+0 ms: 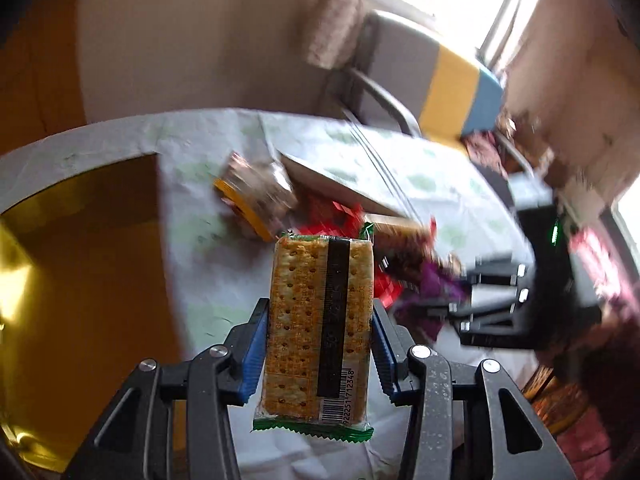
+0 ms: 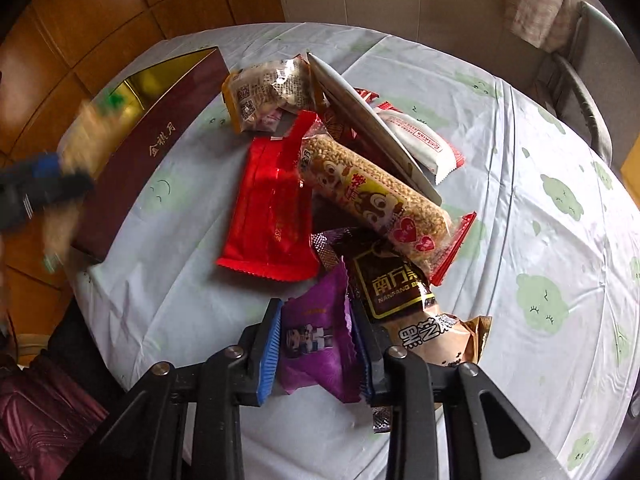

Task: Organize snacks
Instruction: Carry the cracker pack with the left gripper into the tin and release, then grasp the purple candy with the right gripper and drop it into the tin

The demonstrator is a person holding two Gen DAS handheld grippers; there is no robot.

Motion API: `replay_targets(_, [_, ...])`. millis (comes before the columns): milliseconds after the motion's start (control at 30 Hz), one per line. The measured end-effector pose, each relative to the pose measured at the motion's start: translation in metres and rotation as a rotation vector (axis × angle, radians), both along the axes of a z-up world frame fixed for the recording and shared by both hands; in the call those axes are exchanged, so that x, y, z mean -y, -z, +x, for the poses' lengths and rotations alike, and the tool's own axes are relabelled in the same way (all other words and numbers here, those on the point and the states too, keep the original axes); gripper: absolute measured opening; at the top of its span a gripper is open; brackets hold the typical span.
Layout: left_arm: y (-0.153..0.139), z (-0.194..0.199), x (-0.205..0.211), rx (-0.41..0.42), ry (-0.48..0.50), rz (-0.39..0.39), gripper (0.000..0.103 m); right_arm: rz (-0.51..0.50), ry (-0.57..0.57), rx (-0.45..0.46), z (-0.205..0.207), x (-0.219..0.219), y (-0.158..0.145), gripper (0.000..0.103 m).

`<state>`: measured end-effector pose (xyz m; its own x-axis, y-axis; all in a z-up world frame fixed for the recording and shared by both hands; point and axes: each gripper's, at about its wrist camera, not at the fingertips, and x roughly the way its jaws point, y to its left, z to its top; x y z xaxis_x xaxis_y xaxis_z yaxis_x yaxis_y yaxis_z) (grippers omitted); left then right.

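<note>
Holding a cracker pack [image 1: 320,328] upright between its blue pads, the left gripper [image 1: 320,340] is raised above the table [image 1: 192,272]; both pads press on the pack's long sides, green crimped ends at top & bottom. Under it, to the left, an open box w/ gold lining [image 1: 80,280] sits at the table edge.

The right gripper [image 2: 316,348] is narrow, w/ a purple snack packet [image 2: 320,336] between the pads, both pads touching the packet's sides. The packet lies at the near end of the snack pile, next to a brown packet [image 2: 384,284]. Beyond: a red packet [image 2: 272,208], a long grain bar w/ cartoon squirrels [image 2: 372,196] lying across the pile, a white packet [image 2: 424,140] & a clear-and-orange packet [image 2: 268,92]. The dark-red box side w/ gold letters [image 2: 160,144] is at the left of the pile. A chair [image 2: 588,80] stands behind the table.
</note>
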<state>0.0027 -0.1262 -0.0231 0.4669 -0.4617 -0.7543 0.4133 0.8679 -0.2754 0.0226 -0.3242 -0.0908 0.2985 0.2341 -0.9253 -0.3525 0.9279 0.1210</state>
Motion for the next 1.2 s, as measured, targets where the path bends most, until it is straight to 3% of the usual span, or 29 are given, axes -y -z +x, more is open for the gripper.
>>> replay_targets(167, [-0.017,0.029,-0.051,-0.013,-0.203,-0.054,0.047,-0.010,0.001,0.002,-0.003,-0.001,-0.002,0.032])
replay_targets(367, [0.011,0.066,-0.100,-0.119,-0.447,0.002,0.047,-0.033,-0.015,0.023,-0.007,-0.010,-0.002,0.032])
replay_targets(567, [0.034,0.102,-0.125,-0.198,-0.600,0.048,0.049,-0.045,-0.029,0.036,-0.009,-0.013,-0.002,0.032])
replay_targets(800, [0.024,0.109,-0.099,-0.126,-0.555,0.092,0.062,-0.047,-0.004,0.051,-0.005,-0.002,-0.006,0.031])
replay_targets(900, [0.014,0.096,-0.081,-0.076,-0.502,0.129,0.062,-0.023,0.013,0.077,-0.006,0.003,-0.013,0.031])
replay_targets(1200, [0.007,0.070,-0.065,-0.057,-0.433,0.147,0.063,0.057,0.109,0.134,-0.006,0.024,-0.034,0.031])
